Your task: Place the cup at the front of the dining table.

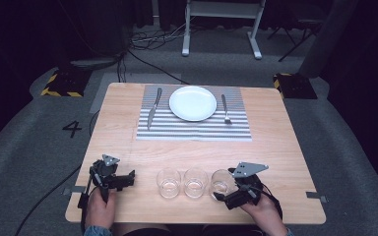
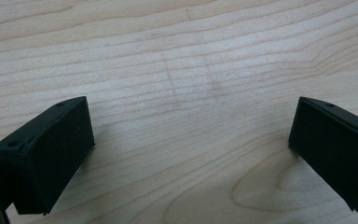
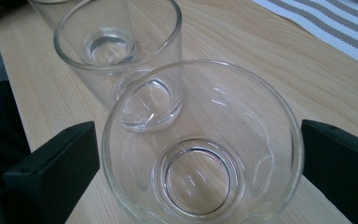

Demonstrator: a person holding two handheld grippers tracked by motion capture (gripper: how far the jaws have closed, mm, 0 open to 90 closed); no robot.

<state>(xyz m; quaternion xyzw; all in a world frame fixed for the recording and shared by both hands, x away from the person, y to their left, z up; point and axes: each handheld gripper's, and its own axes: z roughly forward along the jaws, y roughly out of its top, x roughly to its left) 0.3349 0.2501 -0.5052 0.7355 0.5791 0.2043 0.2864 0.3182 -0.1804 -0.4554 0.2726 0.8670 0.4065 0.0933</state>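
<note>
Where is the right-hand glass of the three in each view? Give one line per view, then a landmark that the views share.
High view: the right glass stands near the table's front edge, at the right gripper.
Left gripper view: not in it.
Right gripper view: the glass sits between the open jaws.
Shared landmark: the striped mat.

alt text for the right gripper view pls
An empty clear glass stands between the right gripper's two open black jaws on a light wooden table. A second glass stands just behind it, and a striped placemat crosses the top right corner.
</note>
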